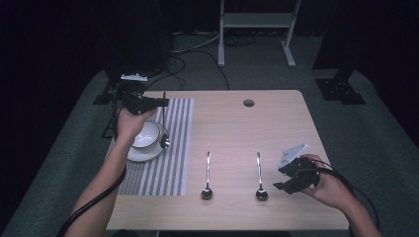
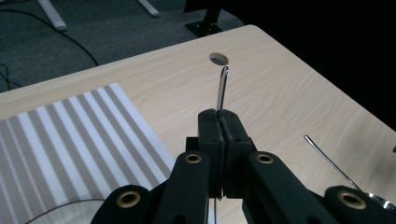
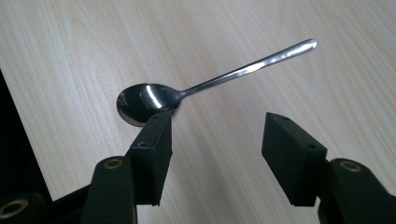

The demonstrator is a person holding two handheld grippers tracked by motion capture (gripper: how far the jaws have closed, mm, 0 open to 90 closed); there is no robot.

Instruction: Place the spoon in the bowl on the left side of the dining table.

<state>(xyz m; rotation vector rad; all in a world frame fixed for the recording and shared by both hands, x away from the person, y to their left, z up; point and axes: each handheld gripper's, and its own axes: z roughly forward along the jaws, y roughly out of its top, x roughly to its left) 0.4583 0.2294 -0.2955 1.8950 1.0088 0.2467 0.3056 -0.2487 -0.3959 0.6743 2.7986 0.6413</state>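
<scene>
- Steel spoon handle is clamped in the left gripper jaws, above the striped mat.
- Right gripper jaws stand apart over another spoon on the desk.

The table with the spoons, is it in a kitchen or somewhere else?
Probably not a kitchen; it looks more like a lab or studio. The wooden table stands on grey carpet with dark curtains behind, cables trail across the floor, and a metal stand sits beyond it.

Two spoons block front (rest seemingly free).
</scene>
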